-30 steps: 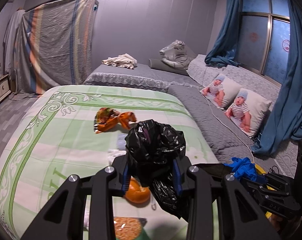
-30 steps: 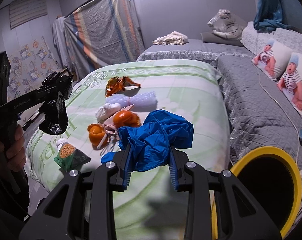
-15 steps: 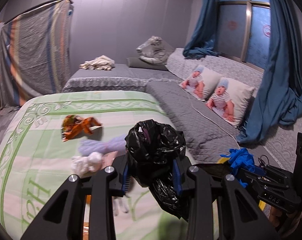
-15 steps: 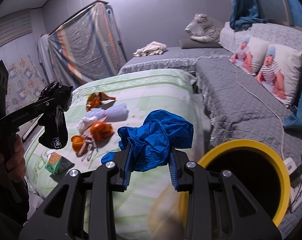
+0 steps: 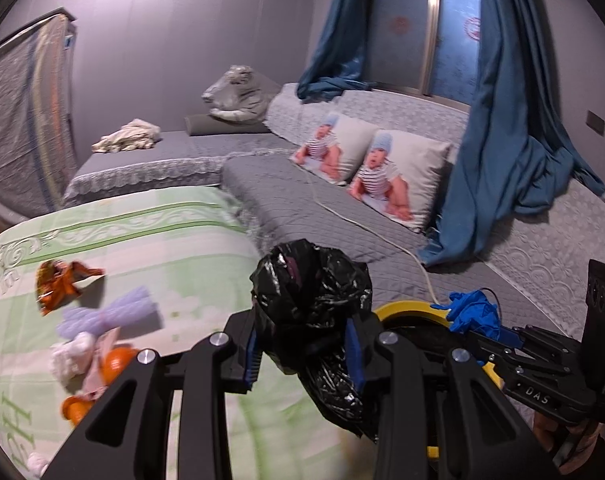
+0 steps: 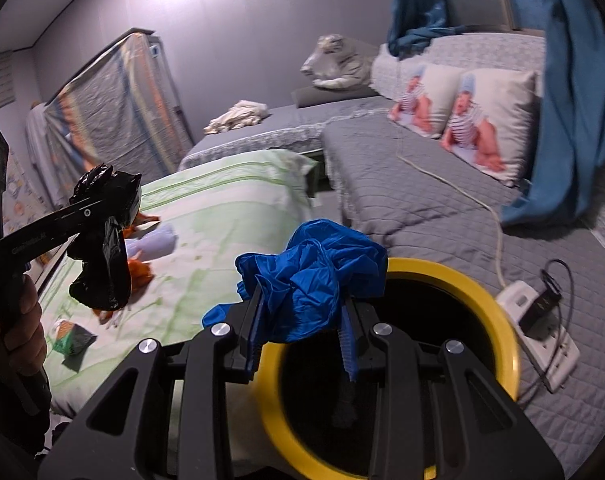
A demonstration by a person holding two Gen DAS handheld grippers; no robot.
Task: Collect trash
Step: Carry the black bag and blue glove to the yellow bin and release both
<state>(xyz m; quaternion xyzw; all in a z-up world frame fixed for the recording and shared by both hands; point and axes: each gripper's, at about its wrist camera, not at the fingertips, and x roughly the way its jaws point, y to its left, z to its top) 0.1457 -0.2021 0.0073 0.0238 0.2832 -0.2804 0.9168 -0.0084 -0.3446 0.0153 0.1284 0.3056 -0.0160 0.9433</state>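
My left gripper (image 5: 302, 354) is shut on a crumpled black plastic bag (image 5: 310, 300), which hangs over the edge of the green bed, left of the yellow-rimmed bin (image 5: 406, 310). The same black bag (image 6: 102, 240) shows at the left of the right wrist view. My right gripper (image 6: 300, 340) is shut on a wad of blue plastic (image 6: 314, 272), held over the near left rim of the bin (image 6: 498, 320), whose inside is dark. The blue wad (image 5: 472, 312) also shows at the right of the left wrist view.
More litter lies on the green bedspread (image 5: 142, 240): an orange wrapper (image 5: 62, 284), a pale purple bag (image 5: 114, 312), white tissue (image 5: 70, 358), orange pieces (image 5: 114, 360), a green snack packet (image 6: 72, 338). A white power strip (image 6: 542, 344) with cable lies on the grey quilted platform (image 6: 422, 208) right of the bin.
Both grippers have swung right, away from the bed litter and toward the bin. The bin now lies under the right gripper, and both loads stay held.
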